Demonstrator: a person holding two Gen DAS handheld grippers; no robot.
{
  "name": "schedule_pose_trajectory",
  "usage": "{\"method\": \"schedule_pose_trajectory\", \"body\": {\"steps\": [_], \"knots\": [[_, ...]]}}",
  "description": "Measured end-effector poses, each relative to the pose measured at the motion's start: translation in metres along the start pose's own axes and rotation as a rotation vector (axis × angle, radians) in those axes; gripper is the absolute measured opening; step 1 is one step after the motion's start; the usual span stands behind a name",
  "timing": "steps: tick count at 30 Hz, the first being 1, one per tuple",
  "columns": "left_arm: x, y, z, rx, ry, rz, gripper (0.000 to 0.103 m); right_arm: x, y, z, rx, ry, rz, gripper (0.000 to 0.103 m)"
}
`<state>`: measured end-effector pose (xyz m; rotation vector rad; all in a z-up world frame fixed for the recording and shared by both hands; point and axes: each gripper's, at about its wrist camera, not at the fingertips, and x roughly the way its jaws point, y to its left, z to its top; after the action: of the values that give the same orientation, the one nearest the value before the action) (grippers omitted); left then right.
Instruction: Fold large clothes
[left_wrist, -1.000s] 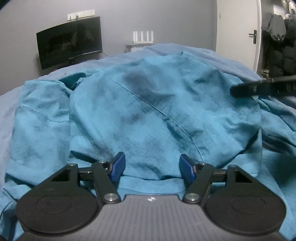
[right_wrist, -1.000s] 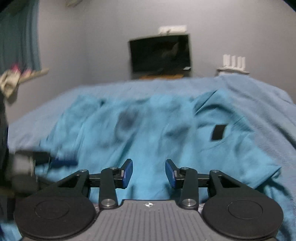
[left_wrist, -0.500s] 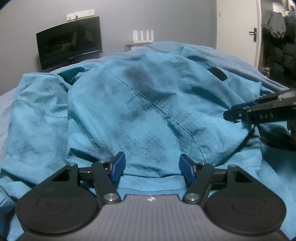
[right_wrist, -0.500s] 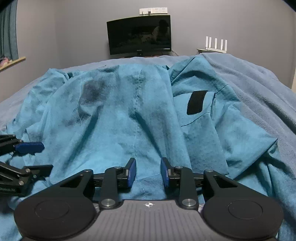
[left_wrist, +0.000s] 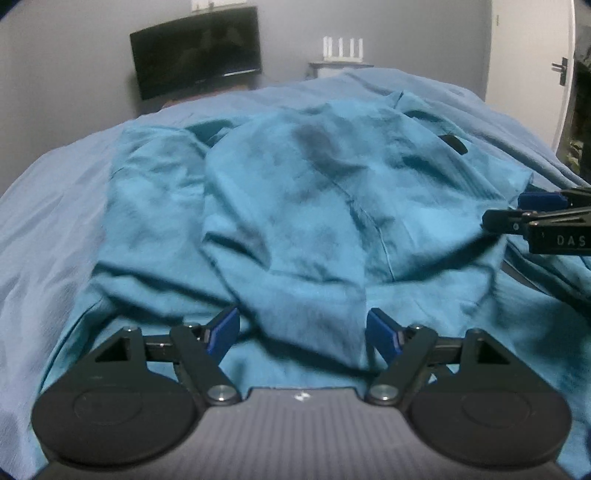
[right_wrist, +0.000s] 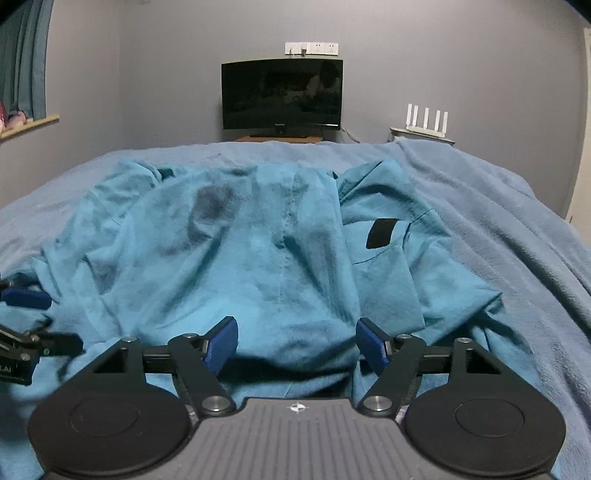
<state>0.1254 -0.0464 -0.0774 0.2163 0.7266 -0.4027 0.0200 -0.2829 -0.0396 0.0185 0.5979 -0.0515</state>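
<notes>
Left wrist view
- garment: a big teal garment (left_wrist: 314, 206) is lying rumpled on the bed (left_wrist: 55, 206), spread over a grey-blue blanket, with a long seam running down its middle and a small black patch (left_wrist: 453, 143) showing near its far right side
- left gripper (left_wrist: 302, 328): hovering at the garment's near edge, its blue fingers (left_wrist: 223, 329) standing wide apart and released; they've just been opening further, a fold of cloth is sitting between them but the pads aren't pressing on it
- right gripper (left_wrist: 517, 210): poking in from the right edge, hanging over the garment's right side
- background: a dark monitor (left_wrist: 197, 50) is sitting against the grey wall, a white router (left_wrist: 342, 47) off to its right, a door (left_wrist: 528, 48) at far right

Right wrist view
- garment (right_wrist: 258, 251): filling the middle of the bed (right_wrist: 498, 221), the black patch (right_wrist: 380, 233) sitting right of centre beside a pocket seam
- right gripper (right_wrist: 295, 341): fingers (right_wrist: 221, 341) splayed wide and released; they've just been opening, the near hem is lying between them unpinched
- left gripper (right_wrist: 26, 317): peeking in at the left edge, just above the garment's left side
- background: the monitor (right_wrist: 282, 94) is straight ahead, the router (right_wrist: 426, 118) to its right, a curtain (right_wrist: 22, 55) hanging at far left
</notes>
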Motion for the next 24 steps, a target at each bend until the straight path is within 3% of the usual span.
{"method": "schedule_pose_trajectory", "body": {"steps": [2, 4, 6, 8, 12, 15, 20, 24], "knots": [[-0.013, -0.002, -0.007, 0.000, 0.031, 0.015, 0.075, -0.007, 0.002, -0.001, 0.005, 0.040, 0.003, 0.081], [-0.024, -0.002, -0.017, -0.008, 0.072, 0.022, 0.075, -0.003, 0.007, -0.011, -0.017, 0.165, -0.006, 0.087], [-0.033, -0.001, -0.030, -0.019, 0.124, 0.021, 0.075, 0.002, 0.012, -0.026, -0.049, 0.274, -0.019, 0.084], [-0.043, 0.001, -0.038, -0.040, 0.149, 0.035, 0.075, -0.002, 0.016, -0.037, -0.077, 0.306, -0.038, 0.084], [-0.086, 0.007, -0.041, -0.101, 0.074, 0.004, 0.075, -0.041, 0.009, -0.032, -0.002, 0.191, -0.042, 0.085], [-0.116, 0.007, -0.040, -0.089, 0.033, 0.014, 0.076, -0.079, -0.001, -0.029, 0.050, 0.081, -0.053, 0.088], [-0.162, 0.023, -0.038, -0.065, 0.000, 0.075, 0.078, -0.135, -0.038, -0.016, 0.181, 0.002, -0.047, 0.089], [-0.194, 0.062, -0.039, -0.132, 0.017, 0.135, 0.080, -0.183, -0.081, -0.009, 0.266, -0.022, -0.049, 0.094]]}}
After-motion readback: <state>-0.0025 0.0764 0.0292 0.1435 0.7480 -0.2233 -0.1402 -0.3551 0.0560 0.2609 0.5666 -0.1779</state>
